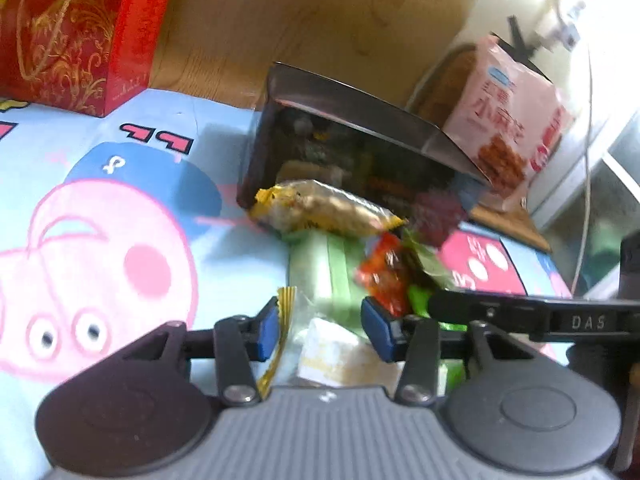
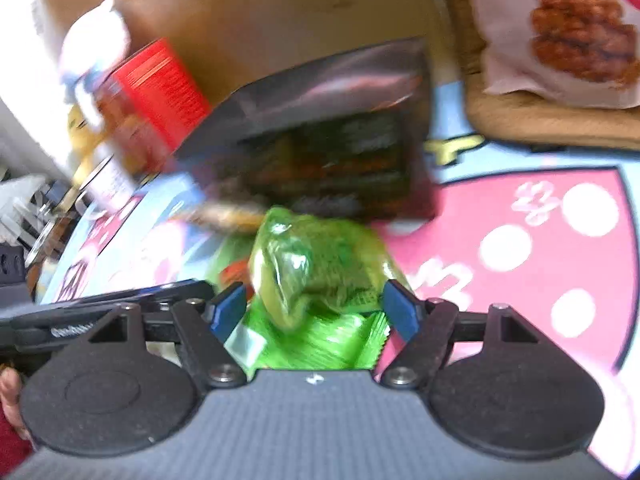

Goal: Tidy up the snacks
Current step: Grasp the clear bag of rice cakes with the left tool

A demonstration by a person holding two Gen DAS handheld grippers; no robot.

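Note:
A dark translucent box (image 1: 352, 136) lies tipped on its side on the cartoon mat, its open mouth toward me, with several snack packs inside; it also shows in the right wrist view (image 2: 332, 160). A yellow-ended snack pack (image 1: 324, 208) lies at its mouth, with a red pack (image 1: 384, 272) beside it. My left gripper (image 1: 320, 328) is open over a clear pack holding a pale bar (image 1: 340, 356). My right gripper (image 2: 316, 308) is open around a green snack pack (image 2: 316, 264); I cannot tell whether the pads touch it. The right gripper's finger shows in the left view (image 1: 520, 312).
A red gift bag (image 1: 72, 32) stands at the back left on the mat. A pink snack bag (image 1: 508, 128) leans at the back right; it also shows in the right view (image 2: 560, 28). A wooden board rises behind the box. A red carton (image 2: 160, 92) stands left in the right view.

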